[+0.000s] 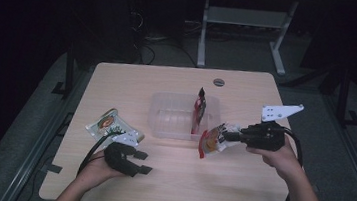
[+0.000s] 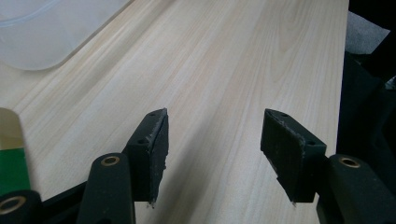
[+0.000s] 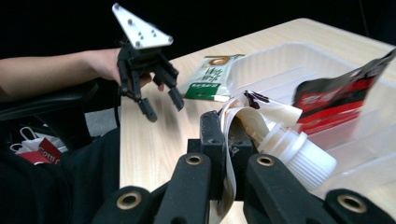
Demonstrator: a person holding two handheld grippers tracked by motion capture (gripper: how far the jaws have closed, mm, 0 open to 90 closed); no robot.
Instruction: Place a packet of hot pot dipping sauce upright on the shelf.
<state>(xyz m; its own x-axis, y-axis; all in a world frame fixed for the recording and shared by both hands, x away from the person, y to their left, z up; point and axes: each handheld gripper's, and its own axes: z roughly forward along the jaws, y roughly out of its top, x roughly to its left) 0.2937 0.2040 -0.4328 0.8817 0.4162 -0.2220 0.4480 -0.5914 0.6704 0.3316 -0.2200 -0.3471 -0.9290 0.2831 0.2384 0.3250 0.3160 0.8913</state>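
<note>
Spouted pouch (image 1: 211,140), one of three pouches, hangs clamped in the right gripper (image 1: 228,134) at the clear bin's (image 1: 164,124) four o'clock corner. Red pouch (image 1: 198,110) stands inside the bin; green pouch (image 1: 108,123) lies at nine o'clock on the tabletop (image 1: 239,177). Left gripper (image 1: 141,162) fingers (image 2: 154,149) spread, nothing between them.

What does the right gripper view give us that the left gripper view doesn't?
Right gripper view alone: right tongs shut on a spouted pouch, a red-black packet in the clear plastic bin, a person's forearm.
Left gripper view alone: left tongs up close, open, nothing between them.
Both: wooden table, bin, green-white packet.
</note>
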